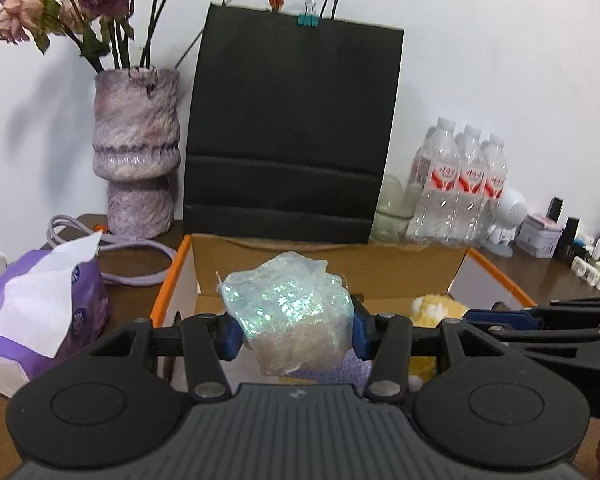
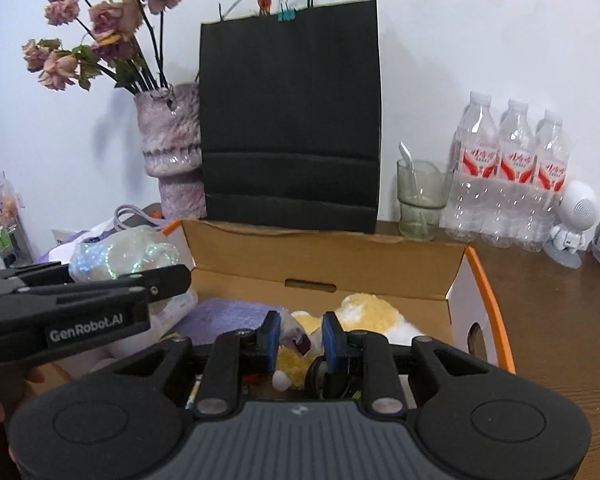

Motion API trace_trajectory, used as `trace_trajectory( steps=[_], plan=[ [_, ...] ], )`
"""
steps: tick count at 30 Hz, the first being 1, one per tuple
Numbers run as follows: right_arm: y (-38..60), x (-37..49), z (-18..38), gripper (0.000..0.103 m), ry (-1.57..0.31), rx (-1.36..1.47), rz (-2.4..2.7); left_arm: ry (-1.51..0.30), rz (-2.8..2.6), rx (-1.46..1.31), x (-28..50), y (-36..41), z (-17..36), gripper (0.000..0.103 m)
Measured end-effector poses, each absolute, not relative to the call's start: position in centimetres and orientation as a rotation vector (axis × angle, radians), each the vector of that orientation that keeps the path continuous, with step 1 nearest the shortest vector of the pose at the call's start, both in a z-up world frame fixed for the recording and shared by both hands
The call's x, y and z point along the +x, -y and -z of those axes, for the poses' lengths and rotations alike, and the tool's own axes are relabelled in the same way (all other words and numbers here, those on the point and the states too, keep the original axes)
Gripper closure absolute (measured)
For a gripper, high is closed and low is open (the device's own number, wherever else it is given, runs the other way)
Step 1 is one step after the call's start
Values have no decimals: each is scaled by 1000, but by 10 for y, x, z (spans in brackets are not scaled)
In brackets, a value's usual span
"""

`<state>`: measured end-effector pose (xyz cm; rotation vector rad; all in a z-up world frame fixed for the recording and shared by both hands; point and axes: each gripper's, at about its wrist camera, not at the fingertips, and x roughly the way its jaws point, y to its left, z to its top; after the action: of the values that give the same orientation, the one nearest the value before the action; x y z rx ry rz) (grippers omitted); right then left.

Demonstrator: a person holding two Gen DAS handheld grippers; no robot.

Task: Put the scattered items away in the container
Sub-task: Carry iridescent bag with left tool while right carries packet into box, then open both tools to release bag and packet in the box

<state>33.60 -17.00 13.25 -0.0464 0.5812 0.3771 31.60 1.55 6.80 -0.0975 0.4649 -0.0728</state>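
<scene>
My left gripper (image 1: 294, 330) is shut on an iridescent glitter pouch (image 1: 290, 310) and holds it above the open cardboard box (image 1: 328, 262) with orange edges. The pouch also shows at the left of the right wrist view (image 2: 120, 258). My right gripper (image 2: 300, 340) hangs over the box, its blue pads a small gap apart, right above a yellow-and-white plush toy (image 2: 364, 312); nothing is clearly held between them. A purple cloth (image 2: 224, 318) lies in the box beside the toy.
A black paper bag (image 2: 290, 120) stands behind the box, with a vase of dried roses (image 2: 174, 152) to its left. A glass (image 2: 420, 200), three water bottles (image 2: 512, 176) and a white figurine (image 2: 572, 224) stand at right. A purple tissue pack (image 1: 40, 308) lies at left.
</scene>
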Motion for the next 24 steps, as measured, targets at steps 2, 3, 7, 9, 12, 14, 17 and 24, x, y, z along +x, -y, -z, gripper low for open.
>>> trace_trajectory(
  steps=[2,3,7,9,12,14,17,24],
  plan=[
    [171,338,-131,75,-594,-51,-377,-478,66,-93,318,-16,-67,22],
    [171,338,-131,64,-597,-51,-374,-483,58,-88,317,-17,-68,18],
    [179,336,-140,21,-592,-46,-349,-454,-10,-65,311,-24,-79,0],
    [184,334,-146,0,-576,-36,-347,-453,8,-96,309,-29,-85,0],
    [188,332,-151,0,-581,-38,-348,-461,14,-127,307,-33,-89,0],
    [188,331,-152,0,-587,-41,-343,-462,17,-125,306,-32,-90,0],
    [188,330,-152,0,-595,-39,-348,-463,21,-113,305,-29,-91,0],
    [186,325,-153,0,-595,-50,-337,-463,21,-117,301,-28,-93,0]
  ],
)
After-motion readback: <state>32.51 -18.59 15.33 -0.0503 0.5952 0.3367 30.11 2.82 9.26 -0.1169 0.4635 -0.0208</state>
